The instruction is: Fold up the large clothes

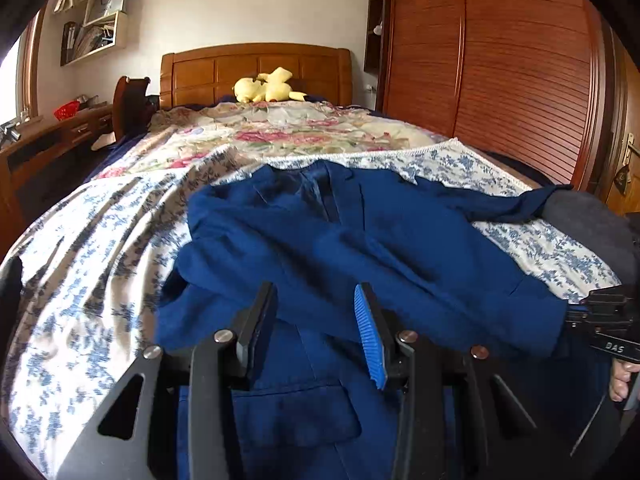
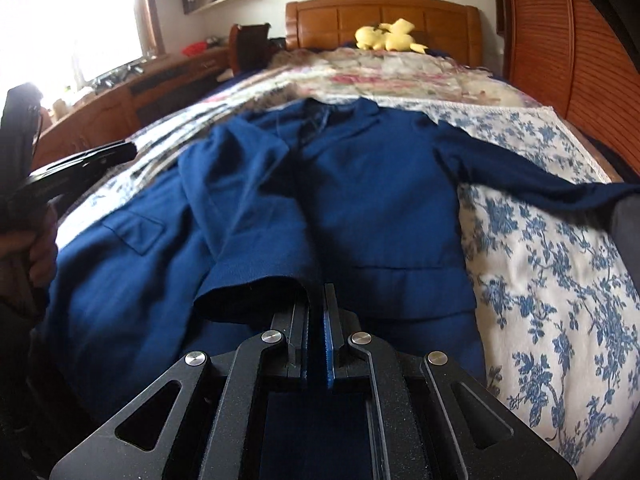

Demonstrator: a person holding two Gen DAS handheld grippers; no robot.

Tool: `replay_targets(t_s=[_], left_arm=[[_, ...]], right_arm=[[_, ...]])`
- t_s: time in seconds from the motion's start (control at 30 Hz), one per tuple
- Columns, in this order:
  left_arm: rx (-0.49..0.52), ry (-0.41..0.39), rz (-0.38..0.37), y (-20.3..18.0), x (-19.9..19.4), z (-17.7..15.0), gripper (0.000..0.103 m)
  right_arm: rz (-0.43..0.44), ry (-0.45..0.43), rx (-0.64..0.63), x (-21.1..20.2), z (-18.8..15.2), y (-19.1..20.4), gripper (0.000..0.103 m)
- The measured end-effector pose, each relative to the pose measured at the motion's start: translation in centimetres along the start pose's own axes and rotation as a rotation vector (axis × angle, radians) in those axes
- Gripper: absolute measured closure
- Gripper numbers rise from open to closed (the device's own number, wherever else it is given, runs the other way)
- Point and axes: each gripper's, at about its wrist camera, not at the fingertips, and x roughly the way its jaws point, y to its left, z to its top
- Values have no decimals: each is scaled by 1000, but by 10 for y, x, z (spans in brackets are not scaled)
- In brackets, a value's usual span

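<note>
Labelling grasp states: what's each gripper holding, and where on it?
Right gripper: shut on the dark blue fabric suit jacket, pinching the cuff edge of the sleeve folded across its front. Left gripper: open, holding nothing.

White letters "DAS" stand on the black body of the right gripper (image 1: 608, 312), far right of the left gripper's fingers (image 1: 370, 332); no other text is legible.

Daylight from a blown-out window (image 2: 80, 20) at left; fisheye edges bend, right view slightly blurred
</note>
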Motion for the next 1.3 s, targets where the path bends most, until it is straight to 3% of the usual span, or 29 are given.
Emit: replay_targets(t_s=[0.1,0.27,0.5,0.77,0.97,1.1,1.13,1.17,1.23,1.3], left_arm=[[9,16,-4,-1,8,-6,65],[34,-9,-14,-7,1,-9,65],[18,-14,-37,-3,-4,-8,65],[16,-22,-40,-2,-7,-7,65],[18,-33,-50,-4,-12,-7,65],[26,-40,-60,-6,-15,-7,62],[30,-45,-66,-7,-16,-6,58],[34,-50,-70,-8,-17,-6,50],[36,-64,-74,-10,-20,-6,47],[41,-70,-81,-12,-22,-5,47]], right_arm=[[-24,16,-3,3,-5,-1,95],[-56,30,-2,1,-14,-3,60],[-47,23,-90,-13,-11,17,57],[-1,0,-194,-9,13,57,51],[0,77,-231,17,12,65,51],[-46,128,-280,30,4,64,51],[-65,134,-290,32,3,63,59],[-67,138,-297,32,1,59,77],[-41,134,-297,29,3,55,92],[-61,105,-303,22,8,52,97]])
